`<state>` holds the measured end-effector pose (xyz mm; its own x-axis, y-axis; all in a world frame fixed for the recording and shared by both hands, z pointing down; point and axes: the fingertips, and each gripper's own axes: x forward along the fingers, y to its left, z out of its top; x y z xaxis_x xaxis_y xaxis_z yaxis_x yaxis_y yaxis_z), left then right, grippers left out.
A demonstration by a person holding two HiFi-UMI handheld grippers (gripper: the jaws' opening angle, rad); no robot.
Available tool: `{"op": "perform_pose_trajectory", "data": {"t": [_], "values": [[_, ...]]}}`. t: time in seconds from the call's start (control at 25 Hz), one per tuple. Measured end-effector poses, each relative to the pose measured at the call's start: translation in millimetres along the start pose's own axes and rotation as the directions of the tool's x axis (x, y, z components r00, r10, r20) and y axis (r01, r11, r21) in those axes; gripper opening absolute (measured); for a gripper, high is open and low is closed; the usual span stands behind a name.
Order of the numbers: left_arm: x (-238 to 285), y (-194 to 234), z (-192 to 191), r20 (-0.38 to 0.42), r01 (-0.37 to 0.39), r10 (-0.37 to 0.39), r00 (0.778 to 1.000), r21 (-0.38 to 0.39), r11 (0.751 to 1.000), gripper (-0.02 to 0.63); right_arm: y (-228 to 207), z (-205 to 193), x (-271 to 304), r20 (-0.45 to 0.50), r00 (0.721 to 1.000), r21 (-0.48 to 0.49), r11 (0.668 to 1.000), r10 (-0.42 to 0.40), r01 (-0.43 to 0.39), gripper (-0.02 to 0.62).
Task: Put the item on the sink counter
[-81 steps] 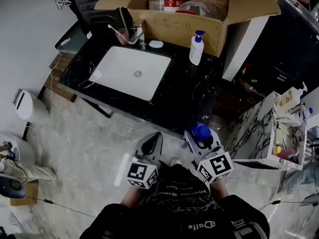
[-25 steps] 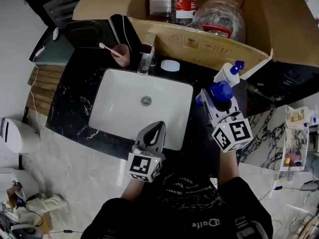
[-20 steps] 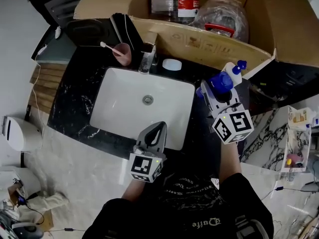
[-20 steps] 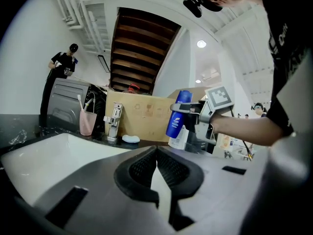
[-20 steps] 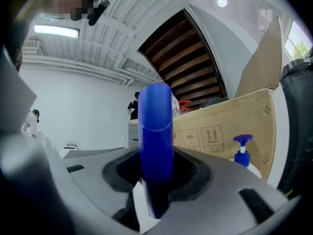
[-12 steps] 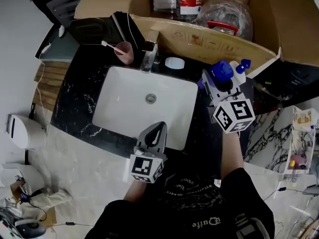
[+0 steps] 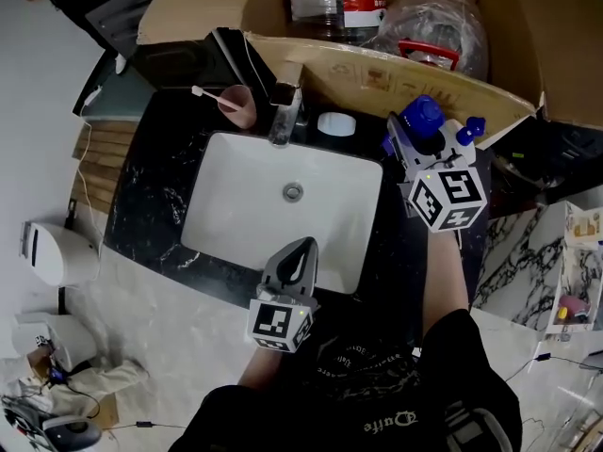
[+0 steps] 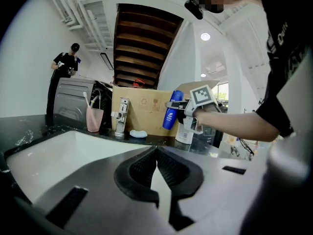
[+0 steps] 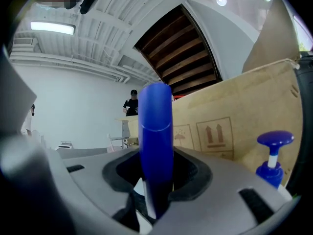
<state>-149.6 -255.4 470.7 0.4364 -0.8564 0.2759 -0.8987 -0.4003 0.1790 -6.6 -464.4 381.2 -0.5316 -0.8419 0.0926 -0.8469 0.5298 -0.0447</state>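
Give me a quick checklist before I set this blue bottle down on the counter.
1. Right claw shut on the tall blue plastic bottle: ok.
2. Bottle apart from the white pump bottle: ok, though close.
3. Bare black marble counter under the bottle: cannot tell, claw hides it.
4. Bottle base touching counter: not ok, held above it.
5. Left claw shut, empty, clear of the drop spot: ok.

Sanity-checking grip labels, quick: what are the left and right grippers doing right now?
Left gripper: shut, nothing between the jaws.
Right gripper: shut on the blue bottle.
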Motion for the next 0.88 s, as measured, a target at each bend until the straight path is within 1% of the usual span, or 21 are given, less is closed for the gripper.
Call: {"op": "perform_pose_trajectory", "data": {"t": [0.4,0.64,0.88], "values": [[15.0,11.8,-3.4,-0.03,-0.003,0.003,1.0,-0.007,1.0,0.008,-17.2,-36.2,30.3,-0.091,0.996,-0.022,1.0,-0.004,0.002,0.143],[21.0,16.7,-7.3,-0.046,-0.004,0.003,0.999,-0.009,1.0,0.006,-26.6,-52.7,37.7,-0.118,0.993,-0.022,1.0,-0.014,0.012,0.143],[25.1,20.1,-7.4,-0.053,-0.005,0.005,0.999,-0.011,1.0,0.006,-26.4,-64.9,43.5,-0.146,0.989,-0.031,1.0,-0.005,0.0,0.143]]}}
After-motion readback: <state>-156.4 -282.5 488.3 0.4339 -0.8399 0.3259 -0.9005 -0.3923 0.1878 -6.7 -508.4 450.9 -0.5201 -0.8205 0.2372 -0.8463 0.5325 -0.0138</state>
